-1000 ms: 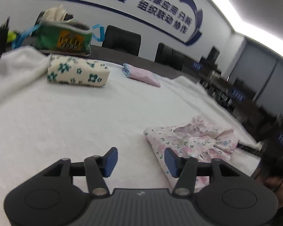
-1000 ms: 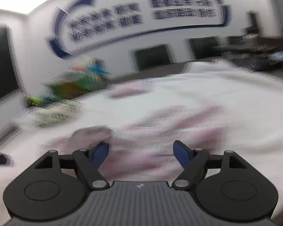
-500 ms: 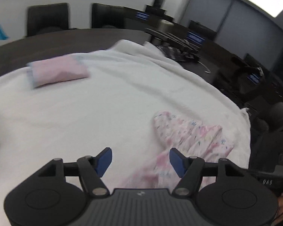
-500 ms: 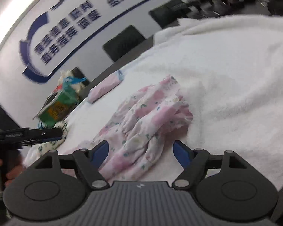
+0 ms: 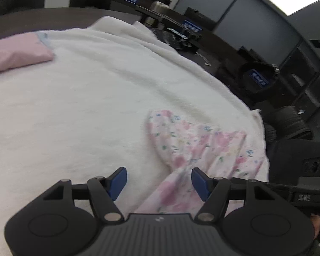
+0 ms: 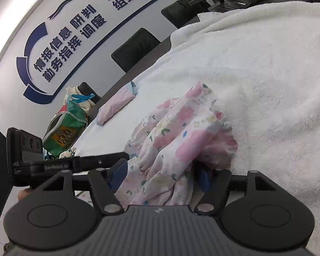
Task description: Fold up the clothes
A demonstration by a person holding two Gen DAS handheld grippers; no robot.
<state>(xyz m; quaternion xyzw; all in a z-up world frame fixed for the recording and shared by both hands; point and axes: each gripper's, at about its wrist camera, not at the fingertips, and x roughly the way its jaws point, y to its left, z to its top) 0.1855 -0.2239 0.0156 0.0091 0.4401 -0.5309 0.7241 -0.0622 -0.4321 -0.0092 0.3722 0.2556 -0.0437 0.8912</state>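
A crumpled pink floral garment [image 5: 192,145] lies near the right edge of the white fleece blanket [image 5: 74,106]. My left gripper [image 5: 157,175] is low over the garment's near end, jaws apart, with a strip of the cloth running up between them beside the right pad. In the right wrist view the same garment [image 6: 181,128] bunches between the fingers of my right gripper [image 6: 160,168], whose jaws are closing. The cloth hides part of its right pad, and I see no firm pinch. The left gripper's body [image 6: 74,166] reaches in from the left.
A folded pink garment [image 6: 115,104] lies further back on the blanket [image 6: 266,74]. A green bag [image 6: 64,132] and a folded flowered piece [image 6: 67,152] sit at the far left. Black chairs [image 6: 134,49] line the dark table [image 5: 32,19]. The blanket's edge drops off just past the garment.
The left gripper swung right, away from the bag and folded pieces, and sank onto the floral garment. The right gripper rolled and closed in on it, and its fingers narrowed.
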